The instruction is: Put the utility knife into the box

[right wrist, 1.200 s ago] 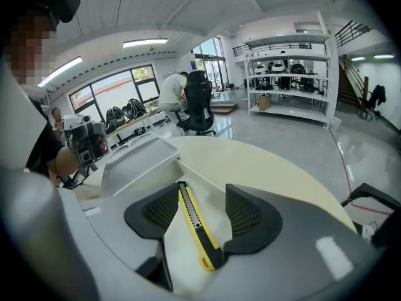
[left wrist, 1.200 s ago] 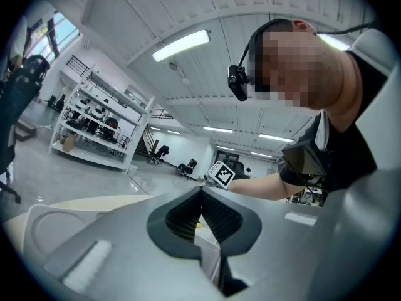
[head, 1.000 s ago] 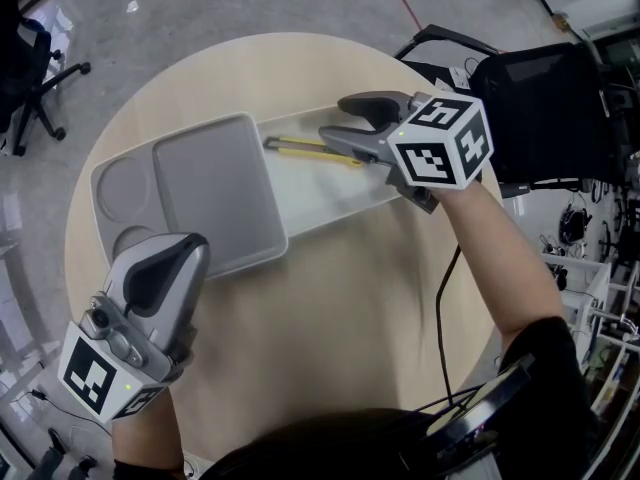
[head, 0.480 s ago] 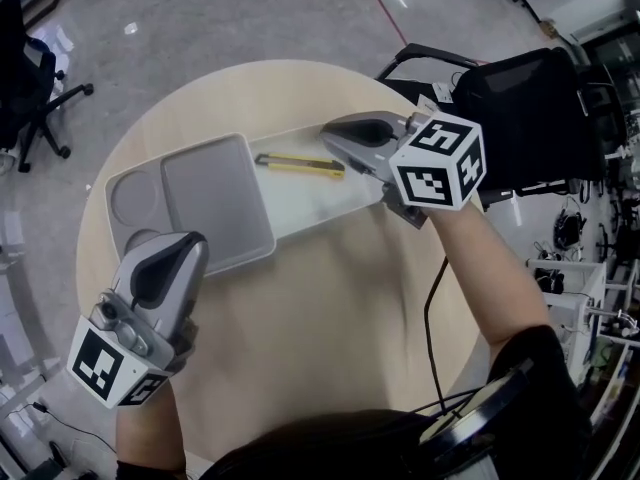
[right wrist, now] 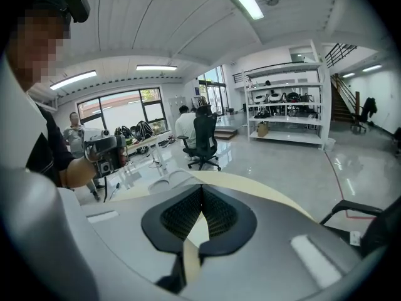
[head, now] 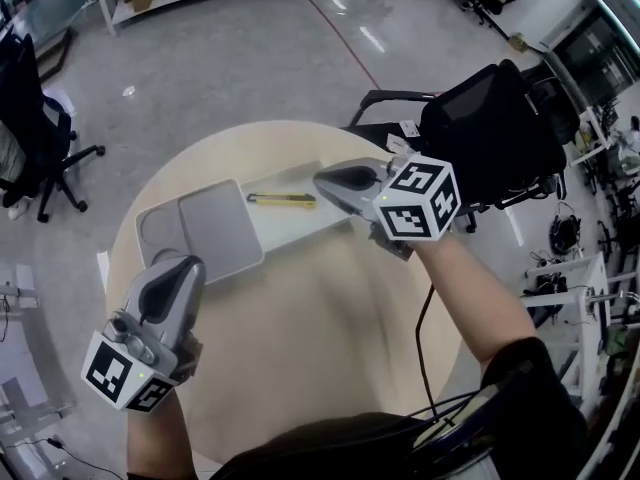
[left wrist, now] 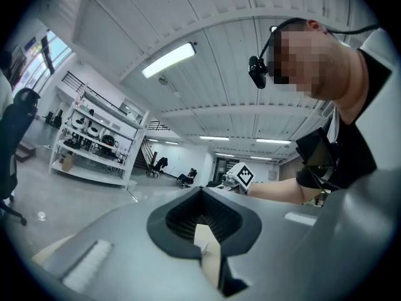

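The yellow and black utility knife (head: 281, 200) lies flat inside the long white box (head: 300, 226) on the round wooden table (head: 320, 348). No gripper touches it. My right gripper (head: 322, 181) hovers over the box's right end, just right of the knife, shut with nothing between its jaws. In the right gripper view its pads (right wrist: 210, 209) meet. My left gripper (head: 172, 262) is held low at the table's left front, beside the grey tray (head: 205, 230). It is shut and empty too, and its pads (left wrist: 213, 218) are pressed together.
The grey tray with round wells adjoins the box's left end. A black office chair (head: 35, 118) stands on the floor at the left, and a black chair with bags (head: 490, 133) sits behind the table at the right. A cable (head: 425, 338) crosses the table's right side.
The right gripper's jaws, open around the knife's end a second ago, have closed empty. The knife stays in the box. The head view has pulled back, showing more floor.
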Demonstrator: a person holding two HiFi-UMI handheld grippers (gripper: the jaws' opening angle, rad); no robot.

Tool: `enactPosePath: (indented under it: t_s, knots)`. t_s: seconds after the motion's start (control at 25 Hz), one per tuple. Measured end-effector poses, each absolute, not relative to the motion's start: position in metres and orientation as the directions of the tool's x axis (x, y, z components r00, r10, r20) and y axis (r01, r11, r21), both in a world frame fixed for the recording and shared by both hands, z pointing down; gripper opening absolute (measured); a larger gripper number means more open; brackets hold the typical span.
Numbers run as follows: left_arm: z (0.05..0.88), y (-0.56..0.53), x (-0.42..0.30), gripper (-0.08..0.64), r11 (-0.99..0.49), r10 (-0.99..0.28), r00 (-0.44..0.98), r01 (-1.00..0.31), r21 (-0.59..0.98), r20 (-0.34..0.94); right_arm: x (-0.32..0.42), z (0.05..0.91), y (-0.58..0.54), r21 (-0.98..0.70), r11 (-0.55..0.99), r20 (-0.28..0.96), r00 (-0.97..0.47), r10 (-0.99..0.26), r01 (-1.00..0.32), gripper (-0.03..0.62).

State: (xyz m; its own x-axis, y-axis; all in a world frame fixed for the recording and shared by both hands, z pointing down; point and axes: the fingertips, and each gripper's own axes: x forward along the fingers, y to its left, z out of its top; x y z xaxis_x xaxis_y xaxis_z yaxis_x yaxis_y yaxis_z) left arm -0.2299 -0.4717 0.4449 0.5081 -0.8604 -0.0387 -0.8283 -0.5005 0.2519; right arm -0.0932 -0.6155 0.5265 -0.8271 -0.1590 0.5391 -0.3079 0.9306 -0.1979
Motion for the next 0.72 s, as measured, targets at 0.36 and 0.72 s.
enactPosePath:
  t_s: [0.36,0.72]
  knots:
    - [0.362,-0.410,-0.221,-0.003,-0.517,-0.856,0.500,-0.814,0.266,-0.132,-0.061,0.448,-0.558,-0.145,0.929,0.505,-0.833,-0.226,-0.340,0.014]
    - [0.326,-0.329,-0.233,-0.002,-0.521,-0.854,0.504,-0.824,0.224,-0.132,-0.044,0.377,-0.482,-0.106,0.921,0.459,-0.840,-0.289,-0.375,0.014]
